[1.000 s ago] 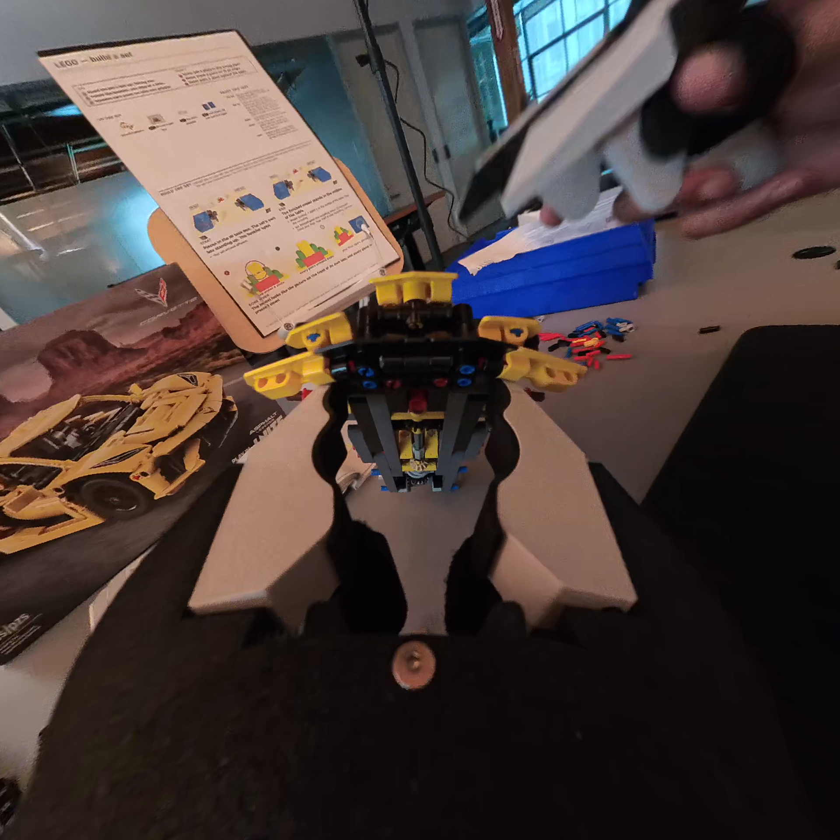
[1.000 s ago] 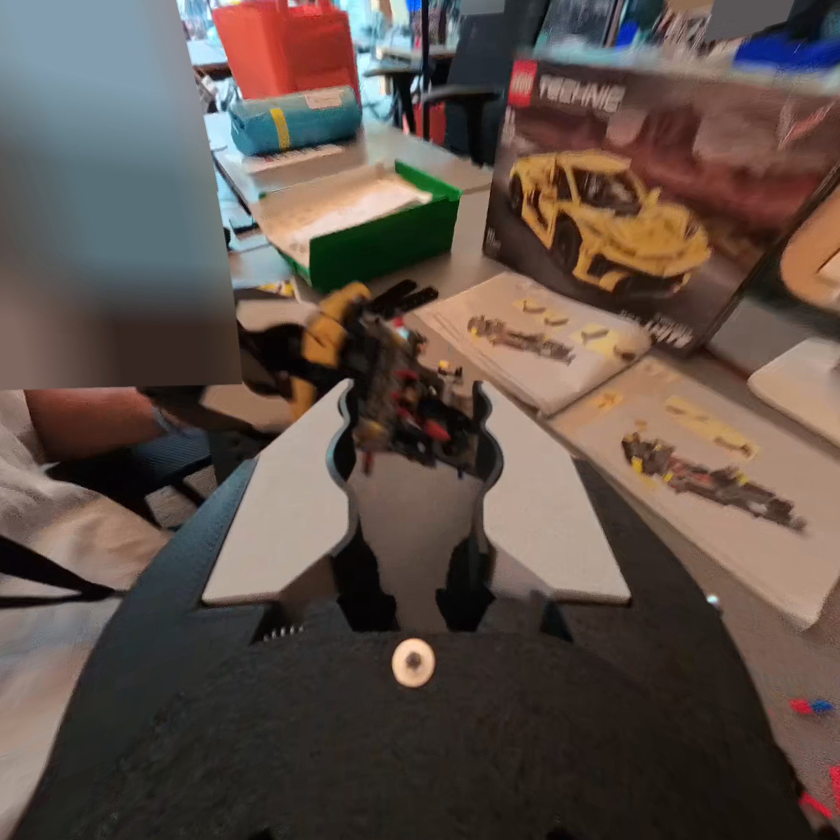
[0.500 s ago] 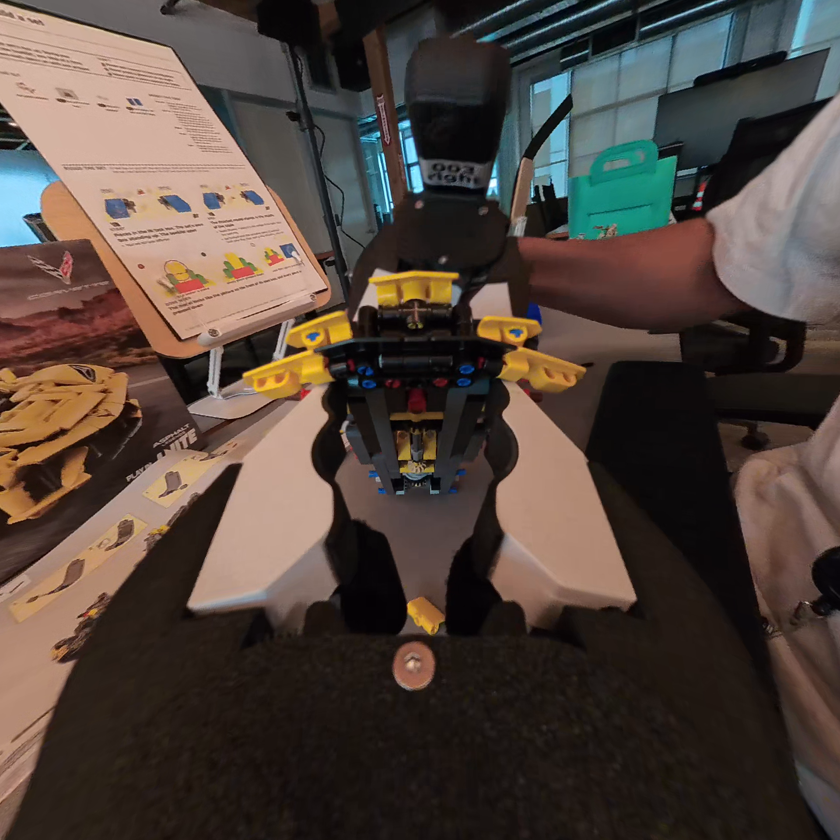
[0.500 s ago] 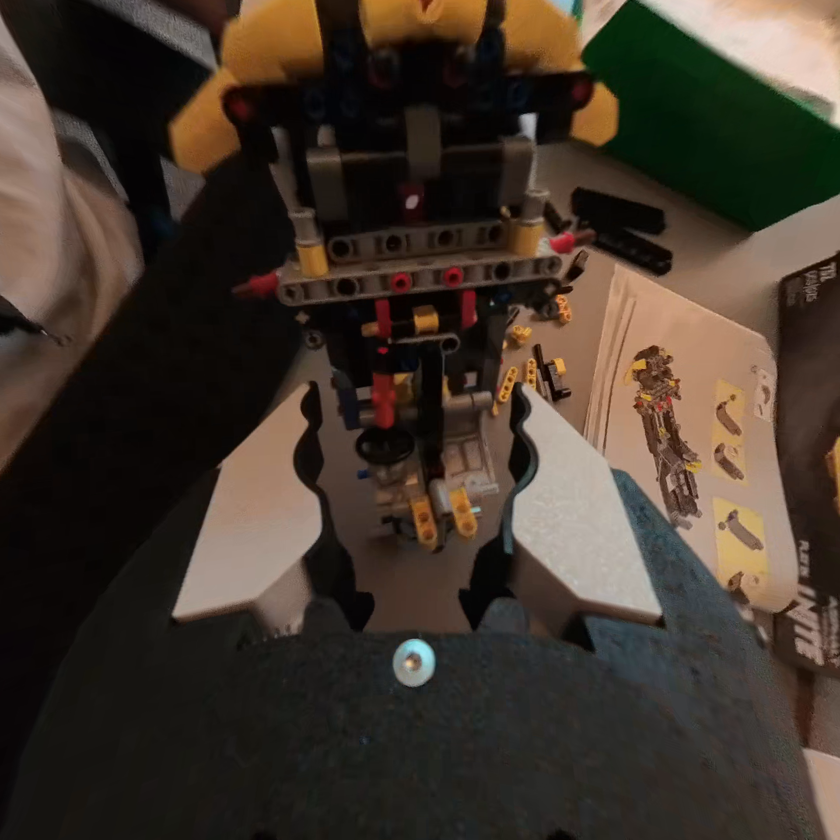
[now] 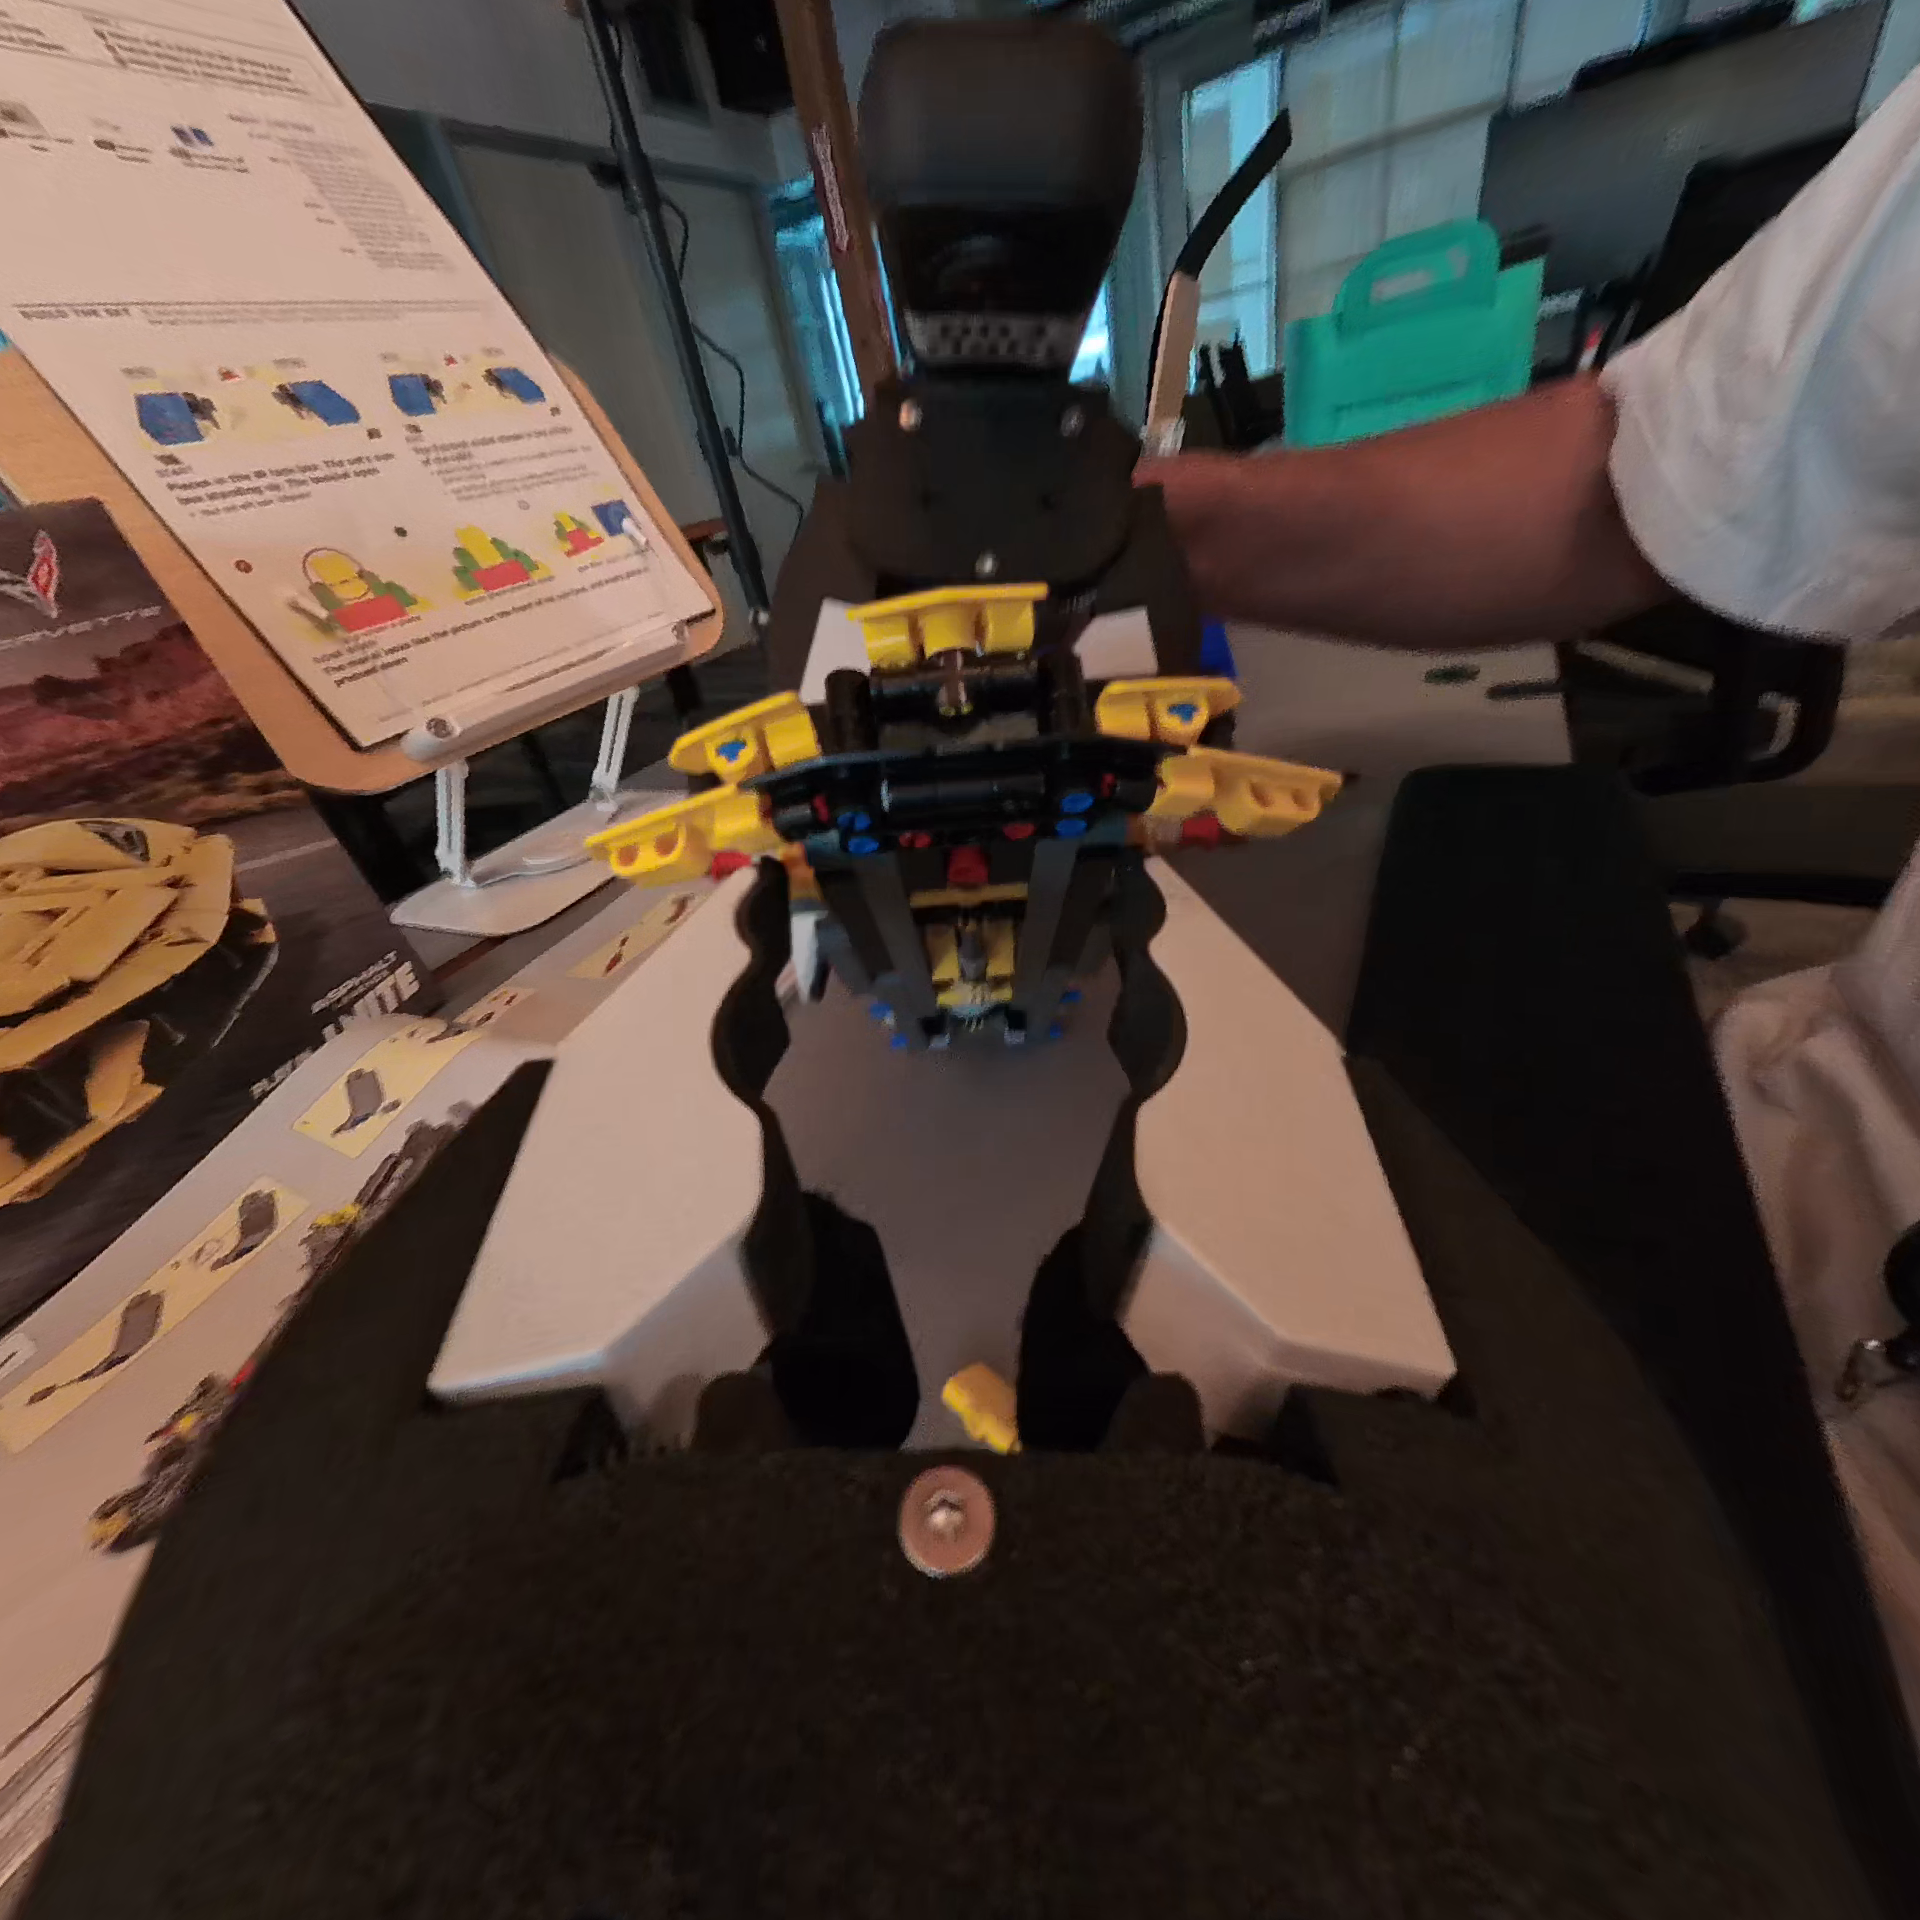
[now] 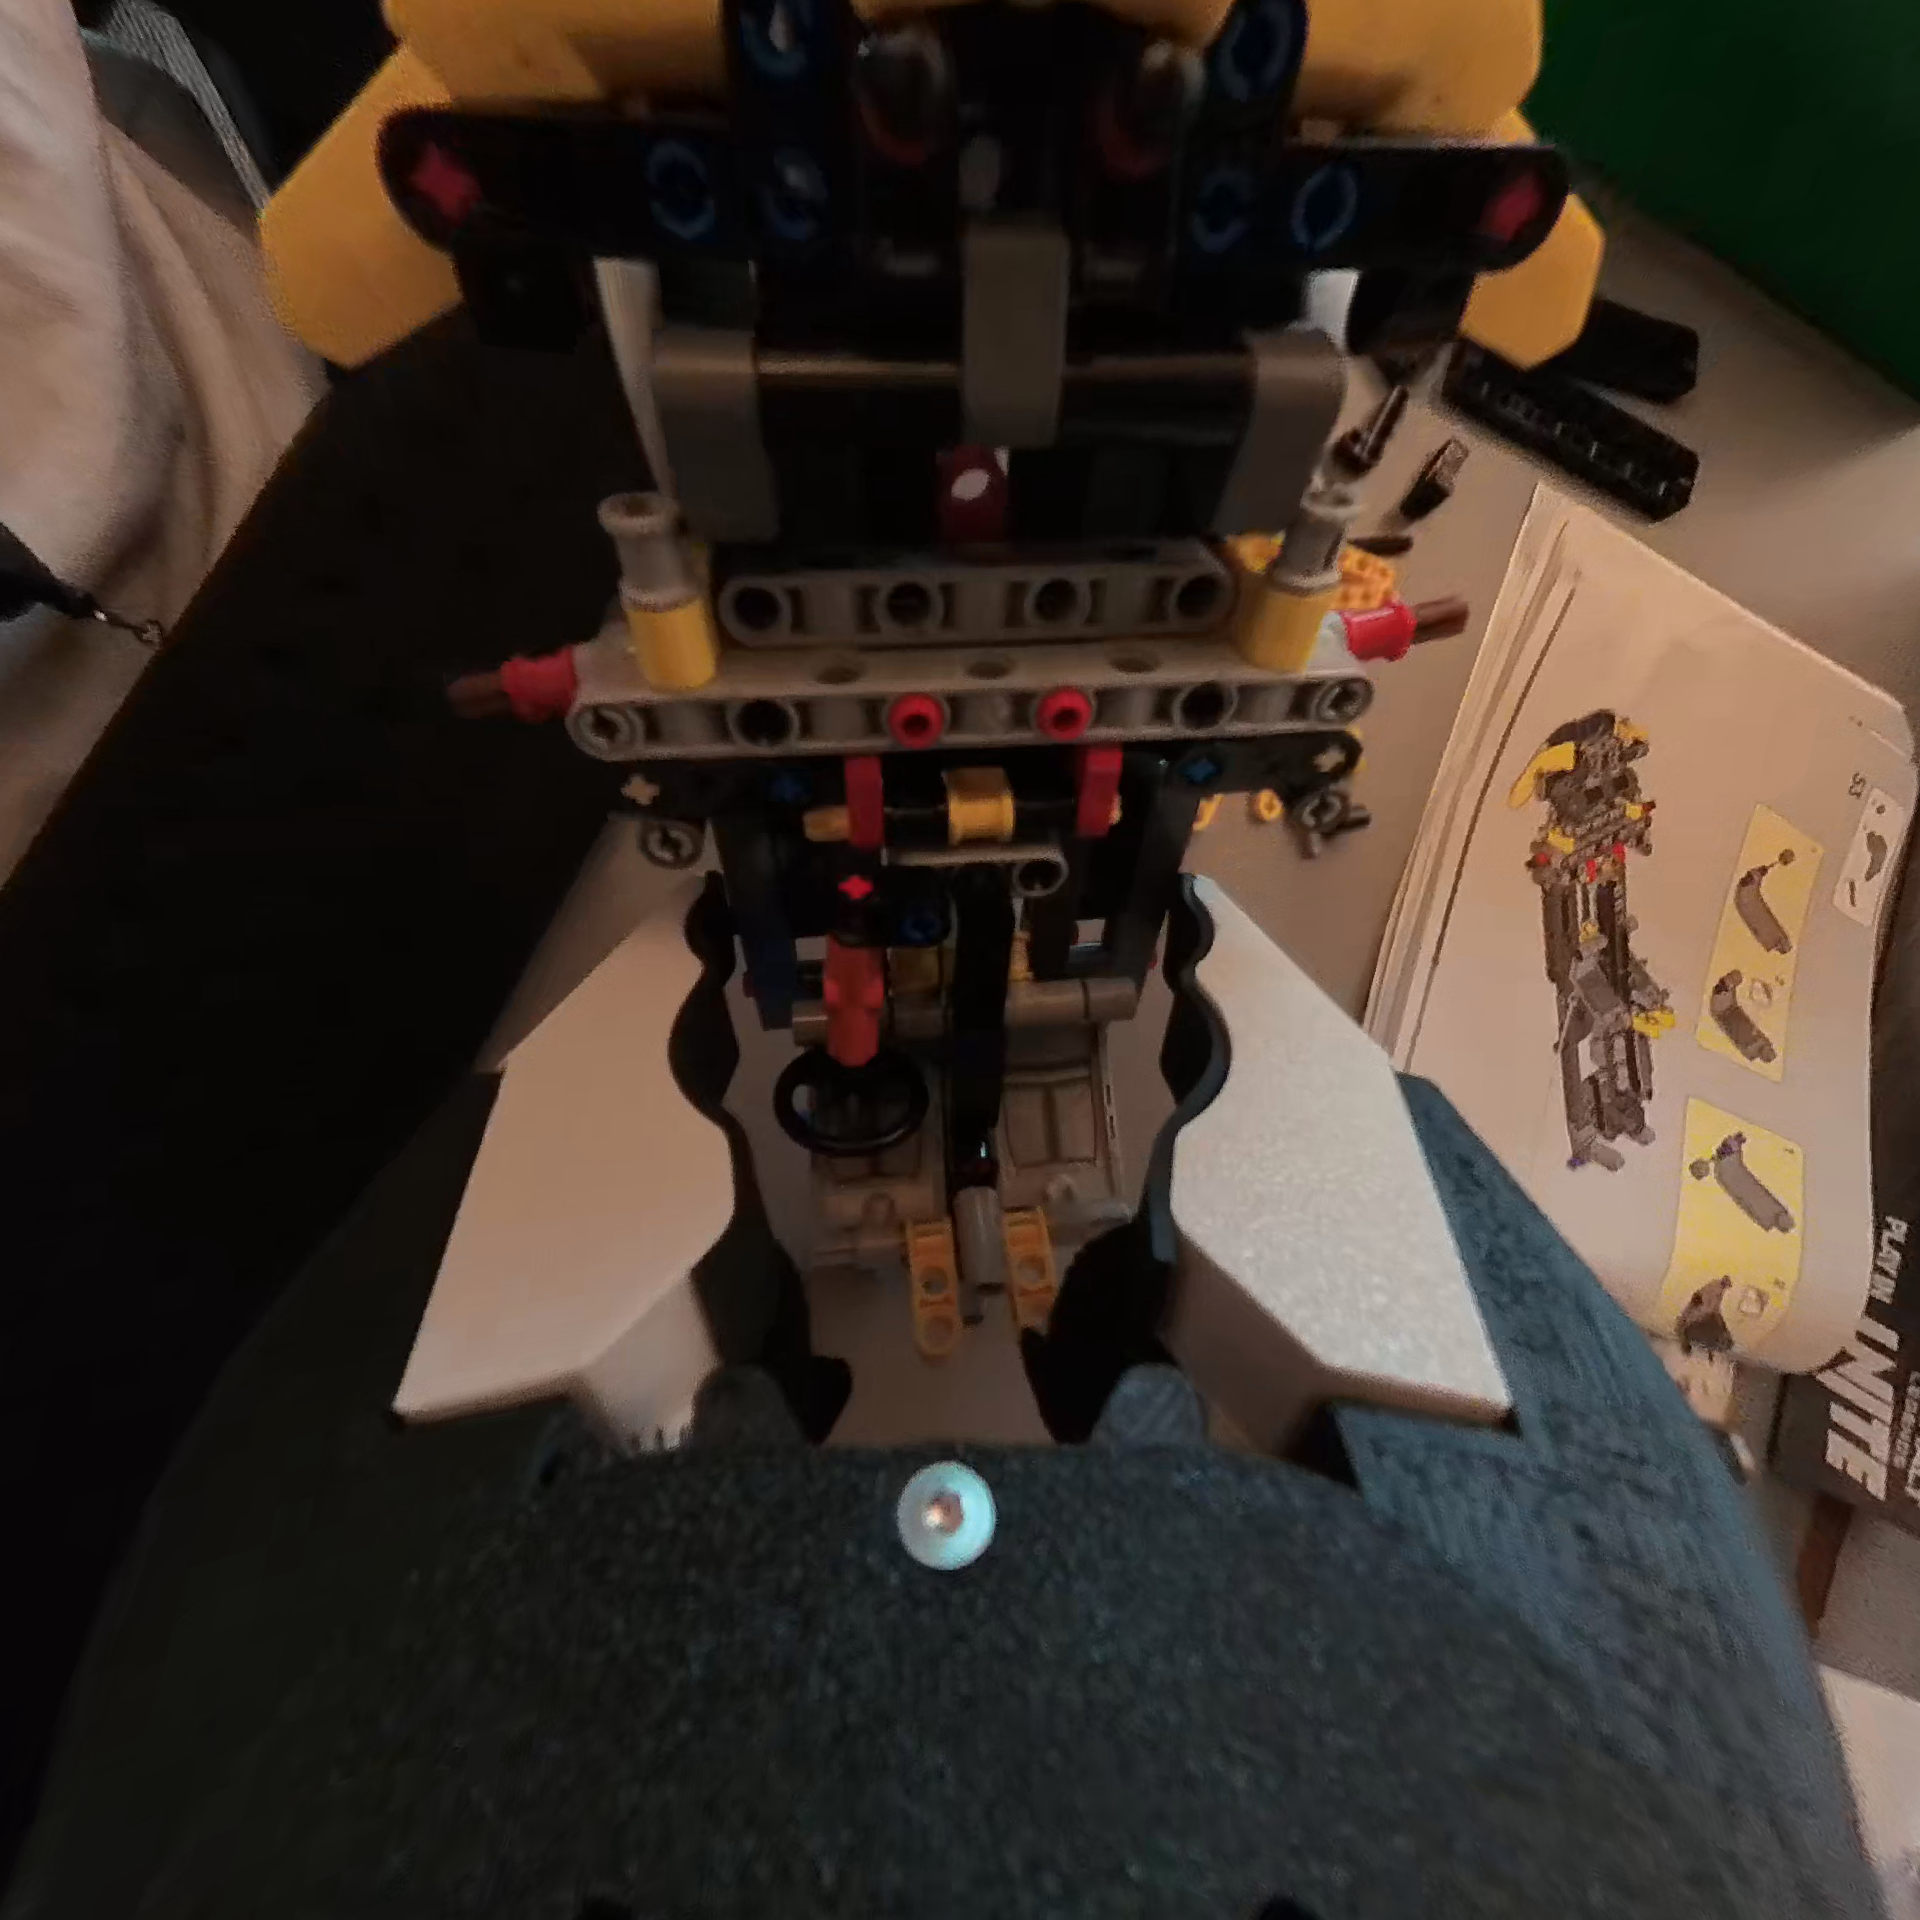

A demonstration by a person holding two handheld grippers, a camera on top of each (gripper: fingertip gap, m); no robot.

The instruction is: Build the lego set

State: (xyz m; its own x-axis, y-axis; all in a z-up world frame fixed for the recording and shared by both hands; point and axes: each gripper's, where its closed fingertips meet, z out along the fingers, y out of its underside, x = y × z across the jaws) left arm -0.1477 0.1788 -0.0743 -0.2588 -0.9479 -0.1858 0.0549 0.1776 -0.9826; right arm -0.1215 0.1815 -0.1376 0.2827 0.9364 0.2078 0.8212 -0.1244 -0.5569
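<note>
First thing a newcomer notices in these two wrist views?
The half-built yellow-and-black lego car, held up between both grippers: the left gripper clamps one end, the right gripper brackets the other. Behind it, left, an instruction sheet leans on a stand.

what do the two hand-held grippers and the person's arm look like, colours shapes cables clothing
Each hand-held gripper has a rough black body with a silver screw at centre, and two pale grey wedge-shaped fingers lined with wavy black pads. The left hand-held gripper and right hand-held gripper match. From the left wrist view, the right one carries a black camera block on top beside a black cable. The person wears a white short sleeve.
</note>
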